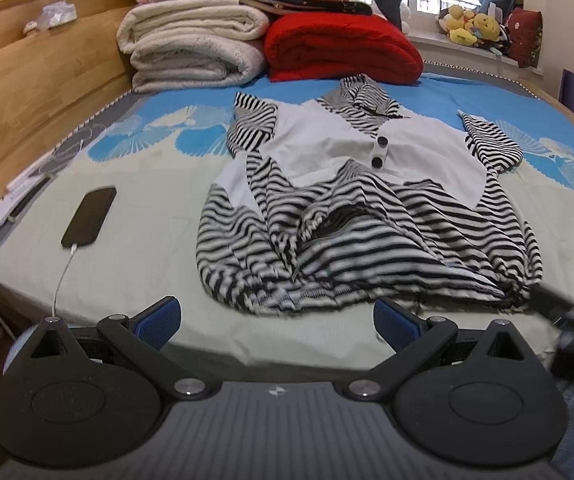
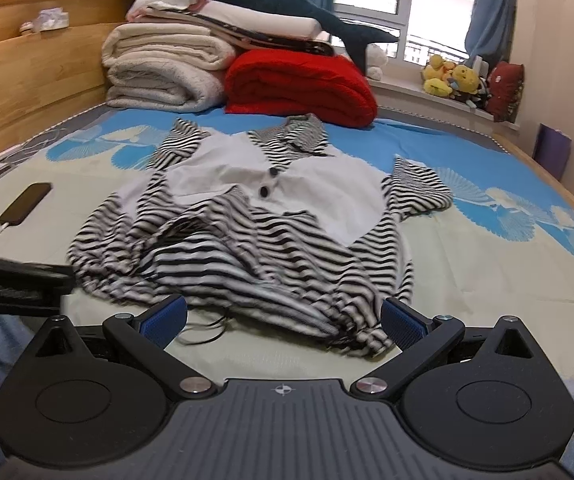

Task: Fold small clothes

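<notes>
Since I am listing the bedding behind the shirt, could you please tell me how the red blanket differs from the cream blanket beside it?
The red blanket is bright red; the cream blanket is off-white. The red one lies nearer the window, the cream one nearer the wooden headboard. The cream one shows several rolled layers, the red one fewer, thicker folds. Both are folded, lie at the far end of the bed, and carry more bedding on top.

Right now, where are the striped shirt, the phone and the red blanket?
striped shirt [image 1: 339, 148]: left wrist view, white chest panel.
phone [image 1: 89, 216]: left wrist view, dark screen.
red blanket [image 2: 299, 84]: right wrist view, folded front.
</notes>
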`<state>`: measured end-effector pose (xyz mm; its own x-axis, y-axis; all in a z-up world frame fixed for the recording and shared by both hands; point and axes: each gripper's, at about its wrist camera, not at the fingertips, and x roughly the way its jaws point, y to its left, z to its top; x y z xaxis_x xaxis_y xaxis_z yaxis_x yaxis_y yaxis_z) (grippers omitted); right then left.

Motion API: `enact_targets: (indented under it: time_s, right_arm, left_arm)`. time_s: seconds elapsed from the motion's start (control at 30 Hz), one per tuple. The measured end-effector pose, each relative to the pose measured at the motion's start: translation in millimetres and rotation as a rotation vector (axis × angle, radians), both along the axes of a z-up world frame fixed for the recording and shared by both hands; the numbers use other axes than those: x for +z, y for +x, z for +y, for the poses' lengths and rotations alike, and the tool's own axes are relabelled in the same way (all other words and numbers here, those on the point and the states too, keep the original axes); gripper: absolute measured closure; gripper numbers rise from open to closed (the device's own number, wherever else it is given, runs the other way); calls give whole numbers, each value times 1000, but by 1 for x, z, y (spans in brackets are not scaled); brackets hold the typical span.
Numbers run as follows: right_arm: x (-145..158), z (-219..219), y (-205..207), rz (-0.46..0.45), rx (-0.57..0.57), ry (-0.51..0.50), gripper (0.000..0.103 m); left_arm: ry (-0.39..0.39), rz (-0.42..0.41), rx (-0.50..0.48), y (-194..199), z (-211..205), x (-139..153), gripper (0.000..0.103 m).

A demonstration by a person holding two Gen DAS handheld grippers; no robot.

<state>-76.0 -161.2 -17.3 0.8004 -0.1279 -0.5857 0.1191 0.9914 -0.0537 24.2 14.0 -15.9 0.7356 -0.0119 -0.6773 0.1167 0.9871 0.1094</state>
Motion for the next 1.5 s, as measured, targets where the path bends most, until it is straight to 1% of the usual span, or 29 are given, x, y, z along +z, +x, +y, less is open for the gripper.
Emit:
enact_targets:
  time_s: [0.1,0.13,0.17,0.23,0.3,0.4,0.47,0.53,0.6,0.63,0.7,0.73,0.77,0.8,0.83,0.9,0.93,1.0,1.07,1.17,1.23,1.27,1.3,1.33,1.37,1.4,1.43,1.47,1.5]
  right_arm:
    - [-8,-25,20,14,-16,35,1]
    - [-13,-33,28,26,-15,45,1]
    - [-19,-40,37,38,-4,46,1]
    - [-30,-48,53,65,27,31,1]
    - [-40,-54,71,79,77,21,2]
    - [-52,-58,100,96,168,45,13]
    - [-62,-57,122,122,228,90,36]
    - [-76,-54,148,180,271,126,50]
    - [-94,-46,169,223,298,131,50]
    - [-102,-41,177,242,311,118,52]
    - [-119,-30,189,273,331,74,57]
    - [-124,-26,192,278,332,41,75]
    - [-125,-24,193,260,323,11,89]
    - [-123,-23,193,248,308,-1,94]
    - [-115,-26,193,231,296,19,95]
    - [-94,-33,183,159,294,37,96]
    - [-83,-35,175,128,314,25,96]
    - [-64,-38,157,88,380,11,96]
    - [-55,-33,139,92,443,-6,97]
    - [-64,-19,111,153,541,-50,97]
    - [-84,-11,99,194,556,-82,97]
    - [-94,-10,100,217,550,-84,97]
    - [-104,-9,102,237,536,-80,96]
    - [-111,-12,108,263,515,-66,92]
    - [-112,-15,109,280,499,-39,85]
    - [-107,-19,109,286,482,-1,79]
    - [-99,-27,110,285,468,49,61]
    - [-88,-37,105,266,453,111,44]
    - [-76,-51,101,231,427,174,39]
  left_arm:
    - [9,-19,-76,23,0,-7,0]
    - [-2,-16,-124,35,0,-12,0]
    - [-22,-10,-176,45,0,-17,0]
    - [-43,3,-239,64,-2,-25,0]
    - [-47,-19,-315,83,-6,-31,0]
    - [26,-44,-385,120,-21,-43,0]
    - [78,-36,-424,145,-31,-57,0]
    - [126,-19,-449,167,-41,-72,1]
    - [161,13,-479,187,-47,-88,5]
    - [176,28,-492,195,-50,-95,10]
    - [208,47,-525,204,-56,-108,27]
    - [238,47,-528,206,-59,-114,57]
    - [258,40,-526,208,-60,-117,91]
    - [255,40,-522,208,-59,-117,93]
    - [236,26,-519,205,-55,-113,94]
    - [242,-14,-541,193,-51,-99,94]
    - [251,-32,-554,183,-47,-91,94]
    - [273,-39,-588,162,-39,-79,94]
    - [328,-28,-613,140,-36,-80,94]
    - [425,5,-635,115,-34,-108,94]
    - [472,48,-634,111,-34,-133,93]
    - [492,46,-628,111,-36,-142,87]
    - [502,27,-624,110,-38,-146,86]
    - [499,15,-624,110,-39,-145,76]
    - [475,26,-624,111,-39,-140,50]
    - [428,33,-621,111,-36,-130,35]
    - [352,14,-614,110,-28,-115,10]
    - [281,-16,-607,108,-21,-101,1]
    - [199,-51,-599,107,-10,-85,0]
